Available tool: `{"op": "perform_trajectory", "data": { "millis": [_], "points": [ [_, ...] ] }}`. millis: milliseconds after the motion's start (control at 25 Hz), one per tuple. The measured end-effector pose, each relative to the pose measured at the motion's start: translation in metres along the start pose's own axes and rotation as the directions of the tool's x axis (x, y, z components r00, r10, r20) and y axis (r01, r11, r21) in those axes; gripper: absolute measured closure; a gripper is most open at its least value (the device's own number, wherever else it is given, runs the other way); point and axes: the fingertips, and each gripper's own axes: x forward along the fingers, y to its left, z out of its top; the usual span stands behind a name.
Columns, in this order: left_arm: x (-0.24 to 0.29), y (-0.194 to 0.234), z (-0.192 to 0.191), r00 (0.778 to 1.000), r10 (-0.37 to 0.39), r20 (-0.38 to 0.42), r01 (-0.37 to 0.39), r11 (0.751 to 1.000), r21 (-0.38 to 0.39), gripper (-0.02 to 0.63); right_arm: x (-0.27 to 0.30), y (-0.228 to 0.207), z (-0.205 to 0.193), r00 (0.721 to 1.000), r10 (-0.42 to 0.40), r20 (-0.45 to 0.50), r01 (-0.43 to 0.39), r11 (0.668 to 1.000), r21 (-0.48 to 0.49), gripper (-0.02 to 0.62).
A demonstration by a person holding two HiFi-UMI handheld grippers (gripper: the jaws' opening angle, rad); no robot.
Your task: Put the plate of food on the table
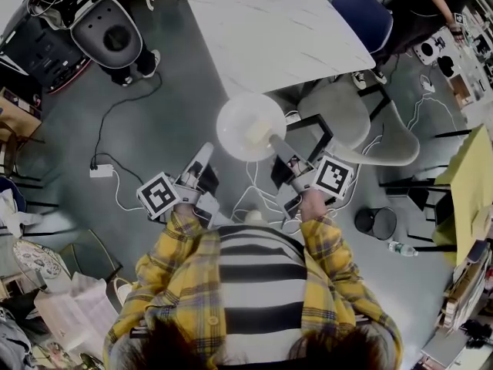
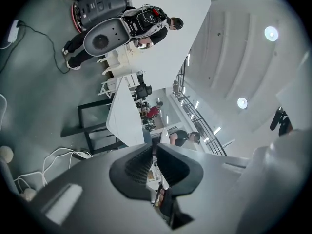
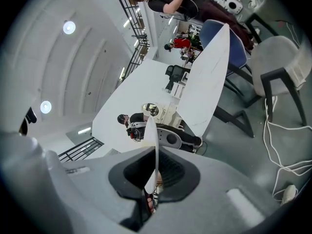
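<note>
A round white plate (image 1: 245,123) with a pale lump of food (image 1: 258,134) hangs over the floor just in front of the white marble table (image 1: 277,33). My right gripper (image 1: 276,140) is shut on the plate's near right rim. In the right gripper view the plate (image 3: 152,140) stands edge-on between the pads, and the table (image 3: 209,82) lies beyond. My left gripper (image 1: 205,153) sits a little left of and below the plate, apart from it. Its jaws (image 2: 153,155) are together with nothing between them.
A grey chair (image 1: 362,126) stands right of the plate and a blue chair (image 1: 362,18) at the table's far right. White cables (image 1: 115,179) trail across the floor. A black bin (image 1: 375,223) is at the right, a wheeled machine (image 1: 108,33) at top left, and a person (image 1: 431,6) at top right.
</note>
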Motion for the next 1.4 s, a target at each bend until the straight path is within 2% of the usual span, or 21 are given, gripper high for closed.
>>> {"op": "perform_trajectory", "data": {
  "millis": [240,480,760,880,960,1040,1160,1320,1400],
  "points": [
    [-0.007,0.008,-0.007,0.999,0.011,0.035,-0.011,1.000,-0.002,0.597,-0.002,-0.010,0.000,1.000,-0.002,-0.023,0.002,1.000,0.017,0.594],
    [-0.010,0.020,-0.015,0.998,0.056,0.024,-0.055,0.998,-0.024,0.600,-0.003,-0.025,-0.001,0.999,-0.040,-0.021,0.041,0.998,0.040,0.592],
    [0.007,0.027,-0.004,0.999,0.051,0.005,-0.051,0.999,-0.018,0.600,0.011,-0.030,0.006,0.999,-0.034,-0.014,0.035,0.998,0.046,0.592],
    [0.024,0.032,0.013,0.998,0.069,-0.010,-0.069,0.996,0.048,0.600,0.026,-0.033,0.019,0.999,-0.042,-0.009,0.043,0.998,0.056,0.592],
    [0.035,0.038,0.029,0.994,0.107,-0.018,-0.103,0.982,0.157,0.612,0.036,-0.037,0.030,0.998,-0.055,0.002,0.055,0.996,0.066,0.591],
    [0.045,0.041,0.048,0.988,0.152,-0.011,-0.141,0.937,0.321,0.620,0.045,-0.041,0.039,0.998,-0.068,0.010,0.068,0.995,0.067,0.591],
    [0.054,0.044,0.077,0.978,0.208,0.011,-0.183,0.830,0.526,0.615,0.064,-0.043,0.045,0.997,-0.071,0.012,0.071,0.996,0.061,0.591],
    [0.068,0.049,0.108,0.966,0.256,0.035,-0.208,0.694,0.689,0.611,0.090,-0.042,0.052,0.997,-0.071,0.008,0.070,0.997,0.043,0.591],
    [0.076,0.049,0.119,0.964,0.262,0.044,-0.211,0.654,0.727,0.611,0.100,-0.042,0.056,0.997,-0.076,0.005,0.076,0.996,0.036,0.591]
  ]
}}
